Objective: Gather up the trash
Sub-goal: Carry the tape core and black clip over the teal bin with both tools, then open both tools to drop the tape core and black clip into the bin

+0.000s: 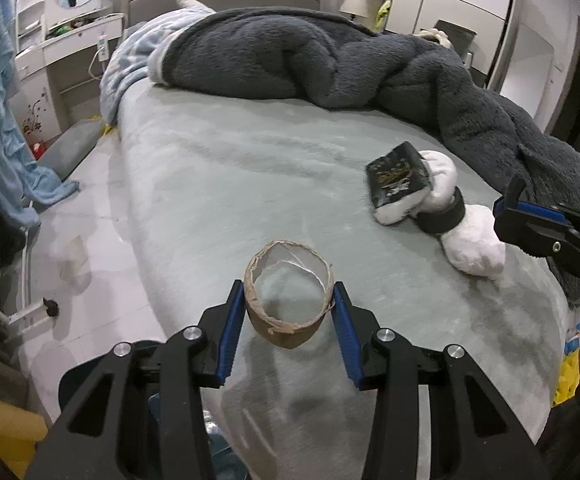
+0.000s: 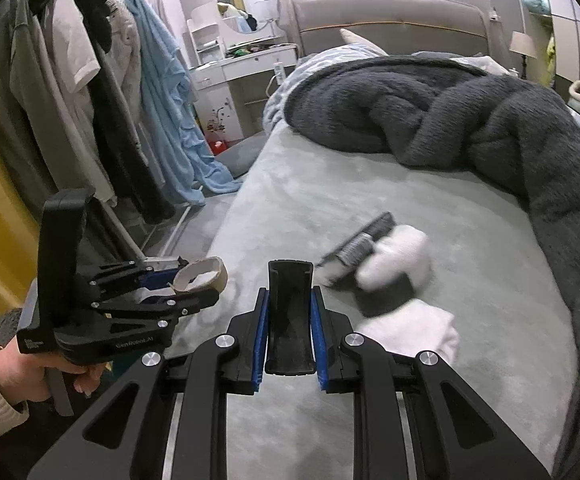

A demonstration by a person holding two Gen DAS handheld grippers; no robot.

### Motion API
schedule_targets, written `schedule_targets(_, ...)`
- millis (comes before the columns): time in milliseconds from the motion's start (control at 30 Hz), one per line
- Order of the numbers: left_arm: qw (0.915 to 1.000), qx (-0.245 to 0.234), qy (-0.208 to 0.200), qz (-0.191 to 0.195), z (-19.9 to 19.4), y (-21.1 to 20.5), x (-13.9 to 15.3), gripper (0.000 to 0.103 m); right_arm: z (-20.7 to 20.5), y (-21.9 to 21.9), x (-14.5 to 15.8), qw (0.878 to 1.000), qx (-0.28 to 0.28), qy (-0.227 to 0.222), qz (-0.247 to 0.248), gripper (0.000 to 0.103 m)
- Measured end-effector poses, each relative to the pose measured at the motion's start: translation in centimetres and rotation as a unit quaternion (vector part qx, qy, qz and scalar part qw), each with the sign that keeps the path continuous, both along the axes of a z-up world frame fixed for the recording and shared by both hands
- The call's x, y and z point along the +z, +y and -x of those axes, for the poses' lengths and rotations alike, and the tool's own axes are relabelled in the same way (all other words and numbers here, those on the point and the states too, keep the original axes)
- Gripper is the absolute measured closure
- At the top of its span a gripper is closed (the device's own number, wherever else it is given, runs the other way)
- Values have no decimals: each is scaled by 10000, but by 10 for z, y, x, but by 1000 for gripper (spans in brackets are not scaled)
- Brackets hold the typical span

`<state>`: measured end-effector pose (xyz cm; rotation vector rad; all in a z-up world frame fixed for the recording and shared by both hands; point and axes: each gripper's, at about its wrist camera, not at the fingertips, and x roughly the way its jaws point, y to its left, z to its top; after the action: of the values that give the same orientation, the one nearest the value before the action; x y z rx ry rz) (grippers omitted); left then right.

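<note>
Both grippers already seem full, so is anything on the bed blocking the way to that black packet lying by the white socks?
Nothing visible blocks the black packet: bare bed lies before it. It rests against the white socks. The left gripper holds a cardboard ring, the right gripper a black piece.

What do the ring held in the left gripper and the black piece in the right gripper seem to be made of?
The ring looks like brown cardboard, matte, probably an empty tape core: its rim is frayed and layered, with a whitish inner lining. The black piece in the right gripper looks like moulded plastic, smooth with a slight sheen and a trough shape, though this is uncertain. The left gripper grips the ring at its sides.
</note>
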<state>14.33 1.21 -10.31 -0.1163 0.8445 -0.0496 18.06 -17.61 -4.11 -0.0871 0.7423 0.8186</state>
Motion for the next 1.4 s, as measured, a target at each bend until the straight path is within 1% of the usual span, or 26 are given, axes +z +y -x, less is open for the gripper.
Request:
schedule_targets(167,9998,214,38,39,10,18,1,57,3,22,4,9999,155,-16,36,83)
schedule_targets(400,9989,421,208,-40,23,43,-4,57,9,58,9,9992,377,-27,125,83)
schedule_targets(433,9986,465,252,-32,24,47,-6,57,12,69,10,9989,453,-33,141,83)
schedule_targets(567,9969,633,460,23,30,67,-15,57,16,89,10,9981,601,44,128,83)
schedule_targets(667,9950,752,653,-6,33,81,-24,57,19,107,7,9971,727,78,193,83)
schedule_targets(800,9919,860,931,64,39,99,-35,57,23,130,2,9957,877,131,268,83)
schedule_targets(1033,9837,1106,1379,318,53,134,-56,57,32,171,-5,9922,1170,216,383,83)
schedule_targets(1133,9813,1164,1504,282,57,143,-62,57,33,186,-13,9905,1268,295,452,83)
schedule_targets(1233,9781,1230,1648,325,62,154,-70,57,35,200,-20,9887,1359,385,501,83)
schedule_targets(1400,9727,1218,1906,527,68,168,-85,57,41,225,-33,9842,1542,602,621,83)
